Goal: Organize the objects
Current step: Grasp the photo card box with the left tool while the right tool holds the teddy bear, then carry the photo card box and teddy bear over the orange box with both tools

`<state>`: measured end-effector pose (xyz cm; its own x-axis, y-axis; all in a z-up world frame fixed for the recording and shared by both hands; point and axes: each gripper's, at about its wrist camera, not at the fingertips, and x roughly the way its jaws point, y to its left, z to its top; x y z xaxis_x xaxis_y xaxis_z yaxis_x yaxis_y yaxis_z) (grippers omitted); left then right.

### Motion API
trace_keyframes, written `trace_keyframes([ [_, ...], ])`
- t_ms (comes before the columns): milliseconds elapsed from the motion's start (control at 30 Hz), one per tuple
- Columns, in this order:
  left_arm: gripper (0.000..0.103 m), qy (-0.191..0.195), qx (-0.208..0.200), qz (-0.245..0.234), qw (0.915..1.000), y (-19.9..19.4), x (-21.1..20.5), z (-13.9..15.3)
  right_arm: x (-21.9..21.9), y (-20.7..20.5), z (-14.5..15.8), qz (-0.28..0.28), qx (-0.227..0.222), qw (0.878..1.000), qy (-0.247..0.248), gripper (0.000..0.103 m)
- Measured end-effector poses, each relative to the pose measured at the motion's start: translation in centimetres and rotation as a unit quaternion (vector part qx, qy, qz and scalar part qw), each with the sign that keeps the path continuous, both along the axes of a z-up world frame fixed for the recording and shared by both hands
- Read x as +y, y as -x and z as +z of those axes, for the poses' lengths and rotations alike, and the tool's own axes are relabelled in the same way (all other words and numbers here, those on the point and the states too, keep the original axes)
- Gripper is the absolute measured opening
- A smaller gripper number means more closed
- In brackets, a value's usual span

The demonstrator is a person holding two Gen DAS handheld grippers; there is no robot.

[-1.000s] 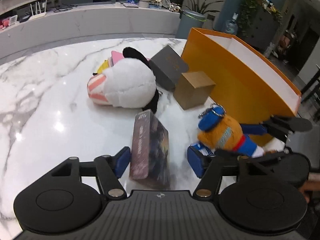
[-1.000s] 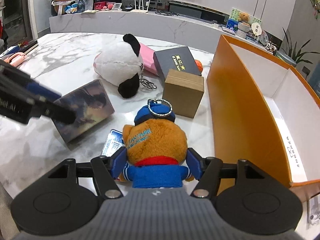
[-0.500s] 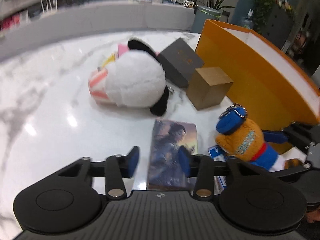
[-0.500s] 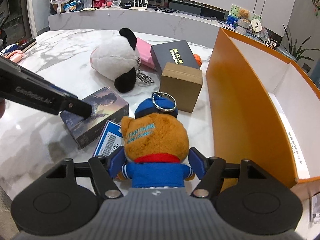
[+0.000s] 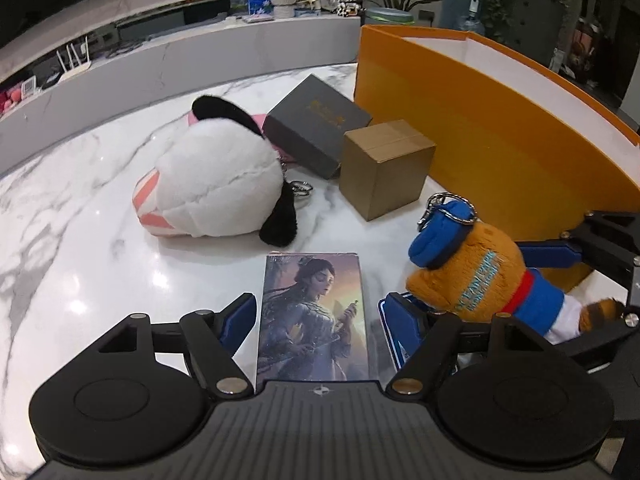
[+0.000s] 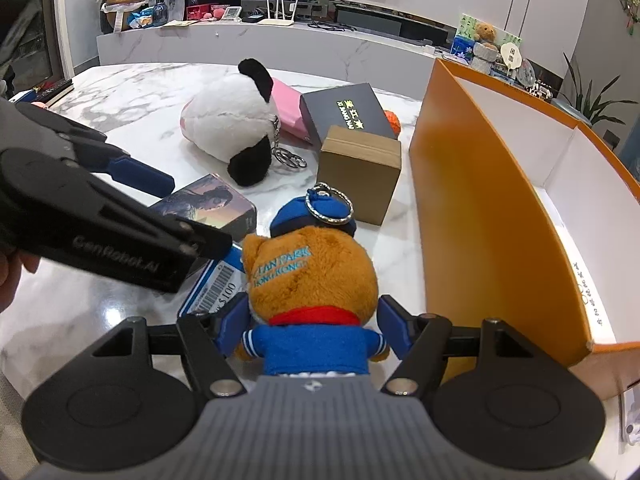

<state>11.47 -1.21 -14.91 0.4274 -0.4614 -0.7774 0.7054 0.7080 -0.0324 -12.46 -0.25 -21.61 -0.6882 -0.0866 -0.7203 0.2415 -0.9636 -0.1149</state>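
Observation:
An illustrated box lies flat on the marble table between the open fingers of my left gripper; the fingers stand apart from its sides. It also shows in the right wrist view. My right gripper is around the blue-clothed body of an orange bear plush, fingers at its sides. The bear lies right of the box. A blue card lies under the bear's left side.
A large orange box with a white inside stands open at the right. A panda plush, a dark grey box, a brown carton and a pink pouch lie beyond on the table.
The illustrated box went from standing on edge to lying flat. My left gripper closed in, then opened around it. The right gripper stayed on the bear.

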Motion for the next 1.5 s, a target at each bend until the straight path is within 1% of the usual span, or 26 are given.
trace_keyframes([
  [133,0.085,-0.018,0.0,-0.006,0.9998,0.3,0.0,-0.5,-0.3,0.3,-0.3,0.001,-0.003,1.0,0.002,0.074],
  [200,0.085,-0.02,0.002,-0.005,0.9998,0.4,0.0,-0.7,-0.5,0.3,-0.5,0.004,-0.002,1.0,-0.002,0.075],
  [267,0.081,-0.024,0.007,0.005,0.9997,0.3,0.1,-0.9,-0.7,0.3,-0.7,0.007,-0.001,1.0,-0.003,0.075],
  [300,0.08,-0.021,0.007,0.008,0.9997,0.1,0.2,-0.9,-0.7,0.3,-0.8,0.009,-0.001,1.0,-0.004,0.076],
  [333,0.077,-0.019,0.009,0.014,0.9997,0.1,0.3,-1.0,-0.6,0.3,-1.0,0.009,-0.003,1.0,-0.003,0.076],
  [400,0.075,-0.023,0.002,0.012,0.9997,0.3,0.3,-0.9,-0.5,0.4,-1.3,0.009,-0.006,1.0,-0.002,0.076],
  [433,0.07,-0.02,0.002,0.009,0.9998,0.4,0.3,-0.9,-0.4,0.3,-1.3,0.009,-0.004,1.0,0.0,0.076],
  [467,0.065,-0.019,0.002,0.006,0.9998,0.5,0.3,-0.8,-0.3,0.2,-1.3,0.009,-0.004,1.0,0.0,0.075],
  [533,0.065,-0.022,0.0,0.004,0.9998,0.7,0.3,-0.7,-0.1,0.1,-1.3,0.011,-0.005,1.0,0.003,0.073],
  [633,0.065,-0.025,0.004,0.002,0.9997,0.8,0.4,-0.5,0.3,0.2,-1.2,0.005,-0.011,1.0,0.014,0.064],
  [667,0.065,-0.026,0.005,0.001,0.9997,0.9,0.5,-0.5,0.5,0.2,-1.1,0.001,-0.012,1.0,0.016,0.059],
  [733,0.065,-0.028,0.008,0.0,0.9996,1.0,0.6,-0.5,0.6,0.2,-1.1,-0.003,-0.014,1.0,0.015,0.057],
  [767,0.065,-0.028,0.01,0.0,0.9996,0.8,0.7,-0.4,0.7,0.1,-1.0,-0.004,-0.015,1.0,0.017,0.055],
  [900,0.065,-0.026,0.011,-0.004,0.9996,0.9,0.9,0.0,0.9,-0.3,-0.7,-0.005,-0.014,1.0,0.024,0.053],
  [1133,0.065,-0.018,-0.006,-0.007,0.9998,0.8,1.2,2.2,1.3,-0.9,1.2,-0.008,0.007,0.999,0.033,0.052],
  [1167,0.065,-0.016,-0.009,-0.016,0.9997,0.9,1.2,2.7,1.3,-1.0,1.6,-0.008,0.012,0.999,0.035,0.052],
  [1300,0.065,-0.004,-0.023,-0.021,0.9995,0.9,1.2,4.8,1.4,-1.4,3.6,-0.009,0.031,0.999,0.042,0.051],
  [1500,0.065,0.021,-0.042,-0.024,0.9986,1.1,0.4,8.4,2.3,-1.8,7.3,-0.009,0.073,0.996,0.051,0.051],
])
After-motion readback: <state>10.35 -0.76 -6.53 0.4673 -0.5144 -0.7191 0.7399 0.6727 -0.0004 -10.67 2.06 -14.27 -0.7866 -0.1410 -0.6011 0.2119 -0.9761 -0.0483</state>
